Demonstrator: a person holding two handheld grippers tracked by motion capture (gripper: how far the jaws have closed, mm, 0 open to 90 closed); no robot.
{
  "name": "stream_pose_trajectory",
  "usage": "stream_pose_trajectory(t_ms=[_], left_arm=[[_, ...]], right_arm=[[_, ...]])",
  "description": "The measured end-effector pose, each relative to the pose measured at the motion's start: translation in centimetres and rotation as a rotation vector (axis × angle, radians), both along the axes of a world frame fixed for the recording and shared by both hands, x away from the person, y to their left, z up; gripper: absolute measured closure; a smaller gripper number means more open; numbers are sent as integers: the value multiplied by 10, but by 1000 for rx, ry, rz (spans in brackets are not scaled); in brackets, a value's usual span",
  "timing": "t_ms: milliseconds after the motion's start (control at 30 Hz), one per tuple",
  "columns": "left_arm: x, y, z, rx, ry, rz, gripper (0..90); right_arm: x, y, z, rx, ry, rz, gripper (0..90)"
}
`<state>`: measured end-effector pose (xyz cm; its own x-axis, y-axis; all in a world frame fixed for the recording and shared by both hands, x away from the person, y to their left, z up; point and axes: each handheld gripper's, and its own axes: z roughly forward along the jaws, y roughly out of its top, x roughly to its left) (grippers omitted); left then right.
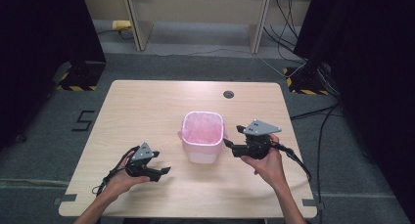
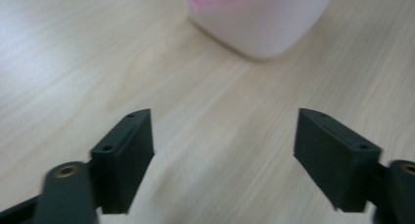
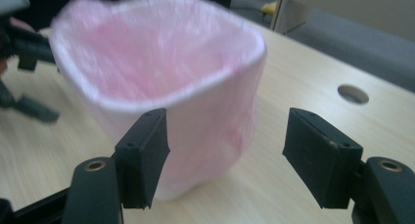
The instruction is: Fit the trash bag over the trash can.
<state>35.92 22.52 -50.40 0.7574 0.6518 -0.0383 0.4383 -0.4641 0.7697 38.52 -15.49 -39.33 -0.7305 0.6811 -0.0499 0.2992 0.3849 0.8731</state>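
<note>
Bin (image 1: pixel 202 137) with its pink liner looks settled on the worktop (image 1: pixel 147 111), so with both left gripper (image 1: pixel 164 170) and right gripper (image 1: pixel 234 138) jaws spread and empty, I'd back off gently without snagging plastic.

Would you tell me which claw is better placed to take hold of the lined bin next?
The right claw: it sits open beside the pink-lined bin rim, while the left claw is open farther off, low over the table.

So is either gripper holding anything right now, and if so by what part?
Nothing is held. The left gripper and right gripper both stand open beside the pink-lined bin, with nothing between their pads.
</note>
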Motion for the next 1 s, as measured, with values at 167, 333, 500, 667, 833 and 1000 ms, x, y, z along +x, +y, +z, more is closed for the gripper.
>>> stream_pose_trajectory(t_ms=[167,333,500,667,833,1000], left_arm=[[-4,6,-10,17,22,21,179],[-2,12,-15,47,22,58,170],[-1,13,-19,39,15,63,147],[-1,13,-19,38,15,62,140],[0,12,-20,36,13,61,137],[0,12,-20,35,11,62,137]], right_arm=[[9,21,19,-4,-24,44,323],[15,39,26,-33,-25,72,319],[25,57,32,-41,-22,96,319],[31,69,36,-50,-21,116,319],[41,95,36,-96,-4,173,323],[44,110,31,-127,12,215,337]])
